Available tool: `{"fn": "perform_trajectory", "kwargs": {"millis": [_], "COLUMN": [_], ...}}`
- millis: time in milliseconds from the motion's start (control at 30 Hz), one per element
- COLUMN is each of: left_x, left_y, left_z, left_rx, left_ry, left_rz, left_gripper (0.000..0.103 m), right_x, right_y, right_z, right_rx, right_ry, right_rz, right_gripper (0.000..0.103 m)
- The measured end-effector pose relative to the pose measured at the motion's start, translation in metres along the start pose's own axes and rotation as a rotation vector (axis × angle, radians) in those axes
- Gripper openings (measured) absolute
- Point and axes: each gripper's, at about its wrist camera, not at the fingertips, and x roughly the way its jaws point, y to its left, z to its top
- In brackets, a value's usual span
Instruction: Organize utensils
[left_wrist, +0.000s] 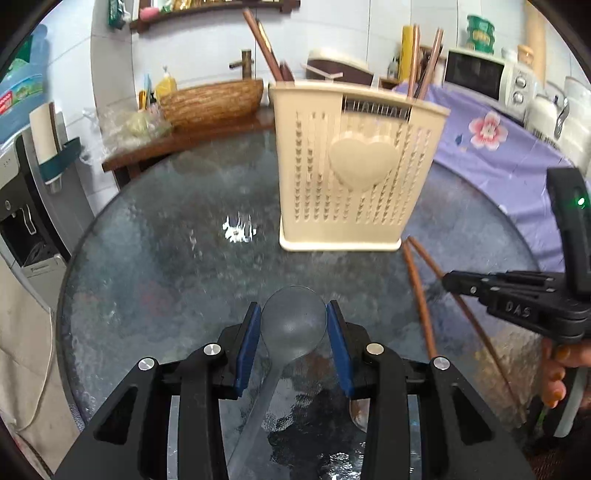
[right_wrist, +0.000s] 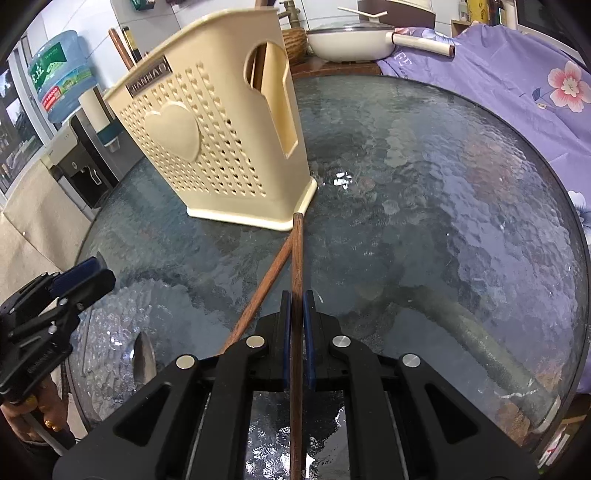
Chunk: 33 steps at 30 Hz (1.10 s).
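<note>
In your left wrist view, your left gripper (left_wrist: 293, 325) is at 6 o'clock, and its blue pads (left_wrist: 248, 343) touch both sides of the bowl of a clear spoon (left_wrist: 293, 325); the jaws are clenched on it. The spoon handle runs down toward 7 o'clock, over the glass table (left_wrist: 155, 258). The cream holder (left_wrist: 351, 166) stands upright at 1 o'clock, with chopsticks sticking out of the top. Two brown chopsticks (left_wrist: 417, 291) lie on the table at 4 o'clock, just beside the holder base. Your right gripper (left_wrist: 448, 280) comes in from 3 o'clock and reaches these chopsticks; you cannot tell its jaws from here.

In your right wrist view, your right gripper (right_wrist: 298, 299) is at 6 o'clock. Its pads (right_wrist: 308, 332) are close around one chopstick (right_wrist: 297, 266), so the jaws are grasping it. The far end of the chopstick touches the corner of the holder (right_wrist: 218, 122) at 12 o'clock. The second chopstick (right_wrist: 258, 295) lies aslant toward 7 o'clock. A metal spoon (right_wrist: 144, 356) lies at 8 o'clock, and your left gripper (right_wrist: 92, 269) is at 9 o'clock.
</note>
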Motion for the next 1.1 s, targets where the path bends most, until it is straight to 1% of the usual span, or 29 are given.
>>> {"fn": "perform_trajectory", "kwargs": {"millis": [100,200,267,467,667,833,967,1100], "left_x": [-0.011,-0.024,-0.028,-0.035,-0.055,-0.069,-0.072,-0.073], "left_y": [0.001,0.004,0.007,0.008,0.011,0.012,0.01,0.012], "left_z": [0.005,0.014,0.018,0.025,0.033,0.041,0.043,0.047], "left_rx": [-0.017,-0.052,-0.077,-0.12,-0.133,-0.13,-0.124,-0.139], "left_ry": [-0.036,-0.091,-0.111,-0.13,-0.174,-0.203,-0.207,-0.201], "left_rz": [-0.017,-0.068,-0.089,-0.13,-0.139,-0.139,-0.144,-0.175], "left_gripper": [0.035,0.035,0.035,0.035,0.035,0.035,0.035,0.035], "right_x": [-0.012,-0.026,-0.034,-0.058,-0.083,-0.103,-0.112,-0.123], "right_y": [-0.004,-0.007,-0.009,-0.008,-0.002,0.007,0.016,0.021], "right_z": [0.004,0.008,0.01,0.014,0.02,0.023,0.024,0.026], "right_rx": [0.012,0.025,0.035,0.04,0.03,-0.005,-0.035,-0.049], "right_ry": [-0.032,-0.069,-0.09,-0.148,-0.2,-0.239,-0.247,-0.246], "right_rz": [0.018,0.038,0.056,0.082,0.108,0.124,0.131,0.156], "right_gripper": [0.007,0.007,0.007,0.007,0.007,0.007,0.007,0.007]}}
